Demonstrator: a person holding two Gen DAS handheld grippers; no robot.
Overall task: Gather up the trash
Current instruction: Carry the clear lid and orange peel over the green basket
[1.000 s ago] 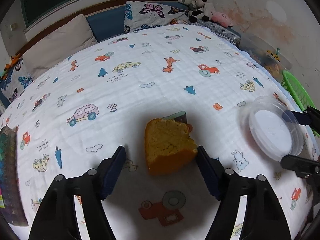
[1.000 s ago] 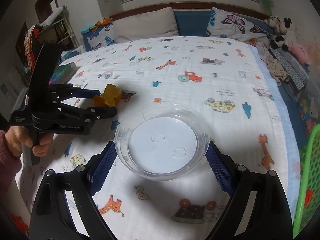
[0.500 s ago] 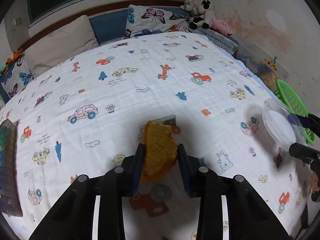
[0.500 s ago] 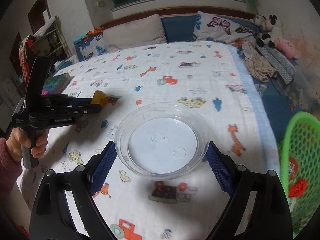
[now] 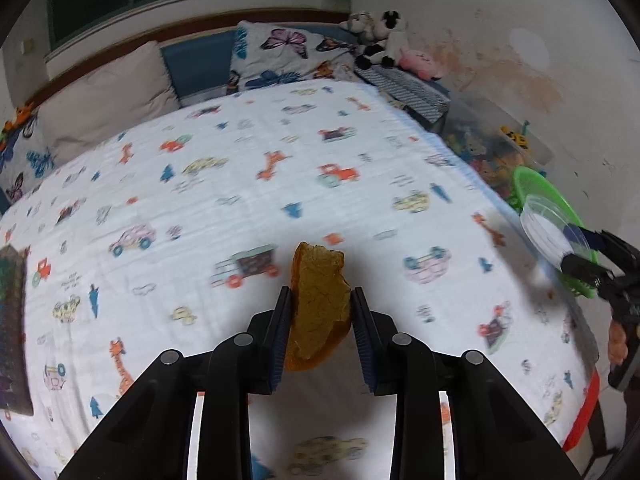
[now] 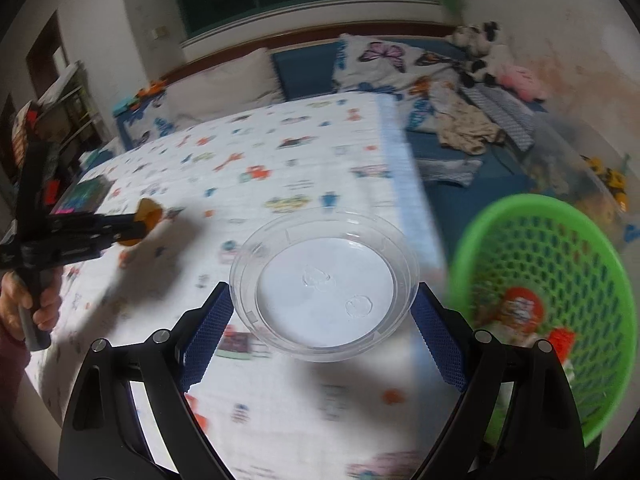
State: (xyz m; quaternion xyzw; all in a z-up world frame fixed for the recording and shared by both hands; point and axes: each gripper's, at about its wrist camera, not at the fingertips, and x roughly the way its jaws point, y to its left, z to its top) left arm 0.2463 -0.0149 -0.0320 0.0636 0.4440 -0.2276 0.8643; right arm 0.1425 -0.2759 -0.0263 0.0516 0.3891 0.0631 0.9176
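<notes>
Left tongs point(image 5: 320, 312), tilted down over the bed point(image 5: 248, 200), pinch a piece of cake point(image 5: 318, 308), lifted clear of the sheet. Right tongs point(image 6: 322, 312), spread wide and angled down, grip a clear lid point(image 6: 324, 284) beside the green basket point(image 6: 560, 248) at the bed's edge.

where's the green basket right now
The green basket sits off the bed's right edge, low on the right of the right wrist view. It is just beyond the clear plastic lid gripped by the right gripper.
</notes>
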